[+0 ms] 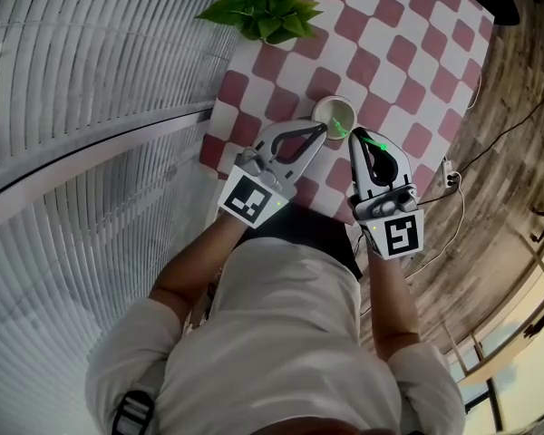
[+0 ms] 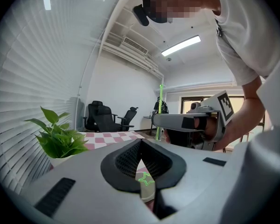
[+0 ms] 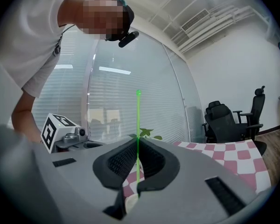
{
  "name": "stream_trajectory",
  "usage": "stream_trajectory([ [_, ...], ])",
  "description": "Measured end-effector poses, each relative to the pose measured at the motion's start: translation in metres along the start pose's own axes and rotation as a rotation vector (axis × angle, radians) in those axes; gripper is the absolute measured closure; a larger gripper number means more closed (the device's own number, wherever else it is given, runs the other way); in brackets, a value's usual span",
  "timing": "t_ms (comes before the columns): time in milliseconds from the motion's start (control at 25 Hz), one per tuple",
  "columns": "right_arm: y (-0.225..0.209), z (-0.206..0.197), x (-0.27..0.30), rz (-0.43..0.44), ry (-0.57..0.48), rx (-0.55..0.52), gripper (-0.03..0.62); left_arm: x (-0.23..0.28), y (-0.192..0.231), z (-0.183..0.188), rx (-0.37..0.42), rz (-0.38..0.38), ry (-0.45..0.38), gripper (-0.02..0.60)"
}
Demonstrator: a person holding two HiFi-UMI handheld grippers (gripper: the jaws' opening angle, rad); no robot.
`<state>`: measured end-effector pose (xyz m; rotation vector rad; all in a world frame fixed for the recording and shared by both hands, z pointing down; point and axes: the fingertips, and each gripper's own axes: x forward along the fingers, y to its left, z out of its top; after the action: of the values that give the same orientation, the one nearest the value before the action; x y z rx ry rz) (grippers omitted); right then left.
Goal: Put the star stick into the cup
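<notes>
A pale cup [image 1: 331, 102] stands on the red-and-white checked tablecloth [image 1: 408, 57]. My left gripper [image 1: 323, 131] reaches it from the left, and in the left gripper view its jaws [image 2: 141, 164] are shut on the cup's wall [image 2: 148, 192]. My right gripper [image 1: 354, 137] comes in from the right, level, shut on the thin green star stick [image 1: 337, 125]. In the right gripper view the stick [image 3: 138, 125] stands upright between the pads [image 3: 138, 171], over the cup [image 3: 129, 203]. A green star outline [image 2: 147, 178] shows low against the cup.
A potted green plant [image 1: 265, 12] sits at the table's far left corner, beyond the cup. White blinds [image 1: 82, 107] run along the left of the table. Cables and a power strip [image 1: 451, 178] lie on the wooden floor at the right. Black office chairs [image 3: 228, 120] stand farther off.
</notes>
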<state>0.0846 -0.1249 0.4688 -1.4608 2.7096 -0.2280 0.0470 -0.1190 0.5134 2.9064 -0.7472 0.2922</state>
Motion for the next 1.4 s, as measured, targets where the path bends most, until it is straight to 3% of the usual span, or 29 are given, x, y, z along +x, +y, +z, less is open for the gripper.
stream_trajectory([
  [280, -0.003, -0.012, 0.002, 0.012, -0.031, 0.020, 0.557, 0.002, 0.005, -0.011, -0.020, 0.013, 0.001, 0.549],
  [1400, -0.007, -0.060, 0.005, 0.031, 0.000, 0.043, 0.557, 0.009, 0.013, -0.041, -0.005, 0.021, 0.018, 0.549],
])
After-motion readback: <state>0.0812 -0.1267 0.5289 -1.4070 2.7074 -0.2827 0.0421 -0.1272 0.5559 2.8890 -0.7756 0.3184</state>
